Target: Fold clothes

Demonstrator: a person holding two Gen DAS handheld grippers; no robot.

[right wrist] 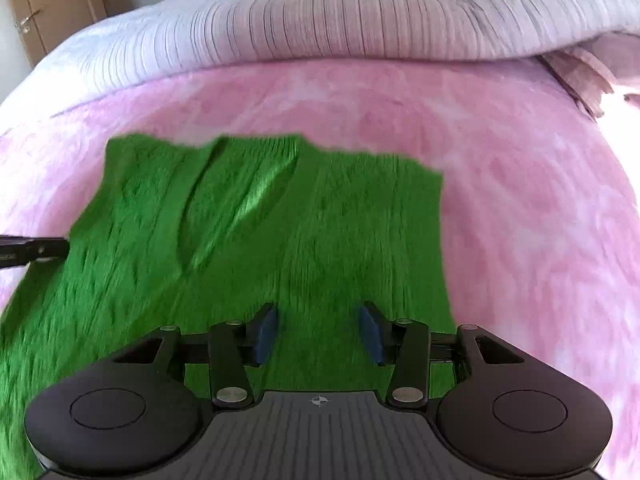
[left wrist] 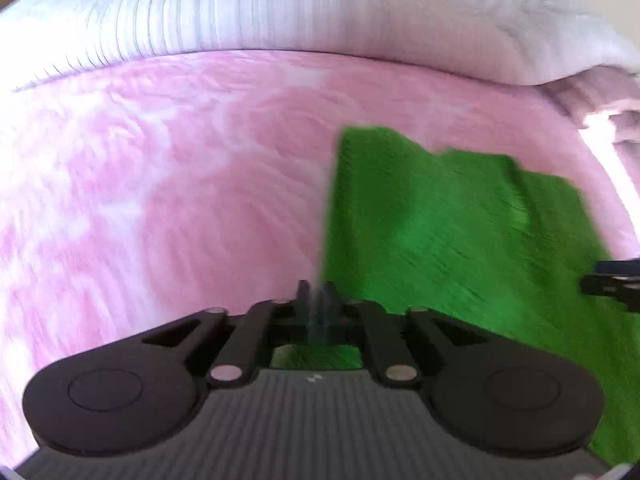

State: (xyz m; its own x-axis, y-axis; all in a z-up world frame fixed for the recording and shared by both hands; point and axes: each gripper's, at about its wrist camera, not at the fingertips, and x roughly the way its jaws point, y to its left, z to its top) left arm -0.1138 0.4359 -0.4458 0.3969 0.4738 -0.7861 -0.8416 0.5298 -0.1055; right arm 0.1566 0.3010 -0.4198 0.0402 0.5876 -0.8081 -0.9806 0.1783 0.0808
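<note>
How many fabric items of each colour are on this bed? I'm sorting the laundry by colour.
Green: 1, the fuzzy green knit garment
Pink: 1, the mottled pink plush blanket
Pale lilac: 1, the ribbed pale lilac duvet
Total: 3

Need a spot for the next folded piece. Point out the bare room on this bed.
Bare pink blanket lies left of the green garment, up to the white ribbed quilt. More runs right of the garment and between its far edge and the quilt. The near middle is taken by the garment and both grippers.
</note>
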